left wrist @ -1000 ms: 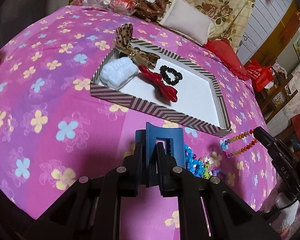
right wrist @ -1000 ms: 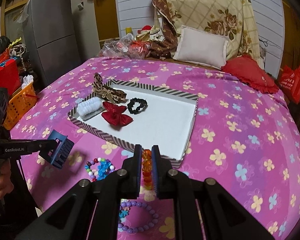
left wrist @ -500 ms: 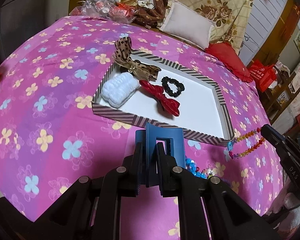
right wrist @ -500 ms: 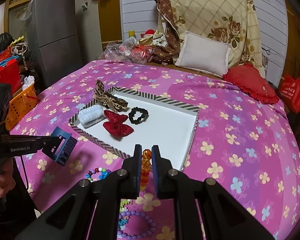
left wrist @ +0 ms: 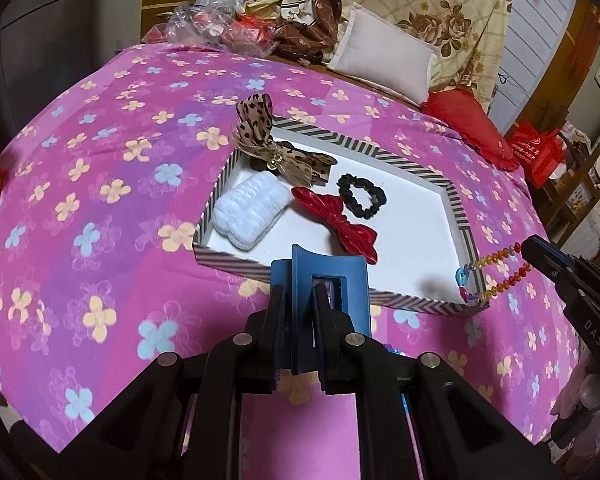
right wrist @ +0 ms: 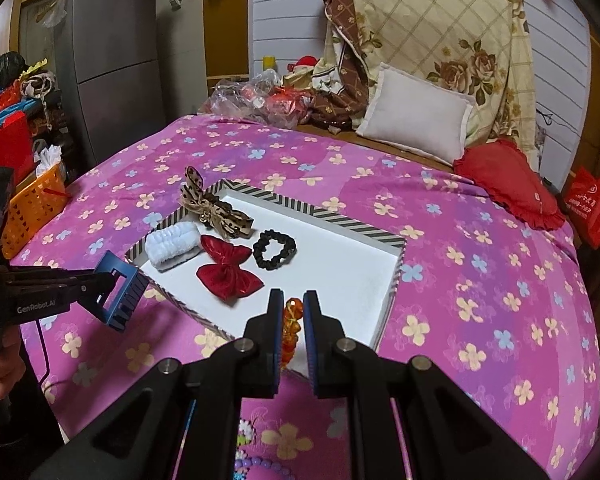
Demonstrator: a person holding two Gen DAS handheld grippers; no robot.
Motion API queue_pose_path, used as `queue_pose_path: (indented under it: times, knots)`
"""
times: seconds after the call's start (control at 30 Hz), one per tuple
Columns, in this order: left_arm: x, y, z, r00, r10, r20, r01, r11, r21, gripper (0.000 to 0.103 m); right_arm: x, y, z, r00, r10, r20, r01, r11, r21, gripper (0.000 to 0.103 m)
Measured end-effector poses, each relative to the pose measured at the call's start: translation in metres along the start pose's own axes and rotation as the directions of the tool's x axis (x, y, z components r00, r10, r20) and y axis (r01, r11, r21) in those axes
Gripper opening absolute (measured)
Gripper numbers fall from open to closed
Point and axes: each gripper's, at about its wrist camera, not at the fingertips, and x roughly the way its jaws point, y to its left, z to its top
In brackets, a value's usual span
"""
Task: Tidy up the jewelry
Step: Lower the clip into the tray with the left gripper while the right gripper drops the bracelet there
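Bedspread (right wrist: 480, 248) of pink cloth with a flower print carries a shallow white tray with a striped rim (right wrist: 328, 214). Inside the tray lie a leopard-print ribbon bow (right wrist: 216, 210) at the far left corner, a white fluffy hair tie (right wrist: 172, 245) beside it, a red velvet bow (right wrist: 228, 272) and a black scrunchie (right wrist: 274, 249), the last two just beside each other. Left gripper (left wrist: 300, 312) is clenched on a blue plastic claw hair clip (left wrist: 328, 280), held above the tray's near rim. Right gripper (right wrist: 292, 320) is clamped on a strand of orange and amber glass beads (right wrist: 290, 328), which hangs from its tips over the tray's near right corner (left wrist: 476, 304). More bead bracelets in purple and mixed colours (right wrist: 256, 460) lie on the bedspread below the right gripper
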Motion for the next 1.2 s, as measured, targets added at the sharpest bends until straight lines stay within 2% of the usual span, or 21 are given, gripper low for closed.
queue_pose_path:
  times: [0.37, 0.73, 1.0, 1.2]
  knots:
    - [0.018, 0.002, 0.018, 1.000, 0.030, 0.000, -0.030, 1.000, -0.004, 0.007, 0.033, 0.006, 0.012, 0.999, 0.027, -0.043, -0.028, 0.999, -0.022, 0.010]
    - [0.050, 0.001, 0.038, 0.999, 0.018, -0.041, -0.018, 1.000, -0.009, 0.007, 0.082, 0.017, 0.023, 0.990, 0.083, -0.111, -0.090, 0.994, -0.057, 0.010]
    - [0.089, 0.000, 0.049, 0.995, -0.006, -0.103, 0.004, 1.000, -0.021, 0.007, 0.140, -0.017, 0.037, 0.984, 0.031, -0.173, -0.036, 0.999, -0.026, 0.010]
    - [0.112, 0.005, 0.054, 0.991, 0.016, -0.131, -0.019, 1.000, -0.022, 0.007, 0.187, -0.041, 0.049, 0.979, 0.009, -0.204, -0.008, 1.000, 0.009, 0.010]
